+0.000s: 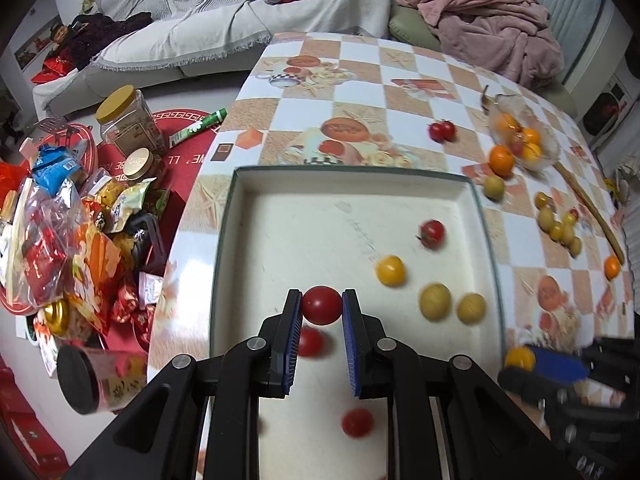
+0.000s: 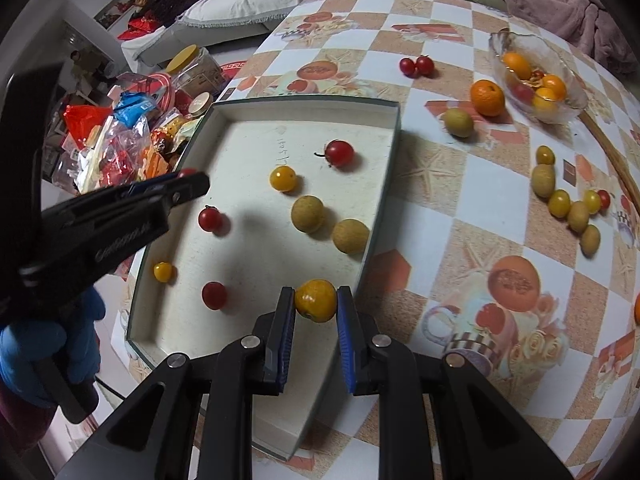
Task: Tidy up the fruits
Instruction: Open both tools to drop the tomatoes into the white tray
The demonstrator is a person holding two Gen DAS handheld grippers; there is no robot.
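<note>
- Your left gripper [image 1: 321, 306] is clamped on a red tomato [image 1: 321, 305], pinched between the blue pads [image 1: 295, 330] at their tips, over the near part of the tray [image 1: 224, 240].
- Your right gripper [image 2: 316, 303] is clamped on a yellow fruit [image 2: 315, 300] the same way, above the tray's right wall [image 2: 380, 216].
- Both holds are on round, smooth fruit right at the pad tips. My guess is that a squeeze could burst the tomato skin, and a quick swing could let either fruit squirt forward.
- Under the left gripper lie two more red tomatoes [image 1: 311, 342] on the tray floor. Letting go from this height could knock them rolling.
- The yellow fruit hangs almost over the tray's edge. Dropped here, it may strike the wall and bounce onto the table [image 2: 460, 208].
- In the right view your left gripper [image 2: 188, 178] and gloved hand [image 2: 44, 344] reach in from the side, so the two tools could collide if both cross the tray.
- Mid-tray sit a yellow tomato [image 2: 283, 178], a red one [image 2: 339, 153] and two tan fruits [image 2: 307, 213], unsorted and free to roll.
- Farther out, loose green-yellow fruits [image 2: 560, 200], an orange [image 2: 487, 97] and a glass bowl [image 2: 576, 100] of citrus remain; a sweeping arm could scatter them.
</note>
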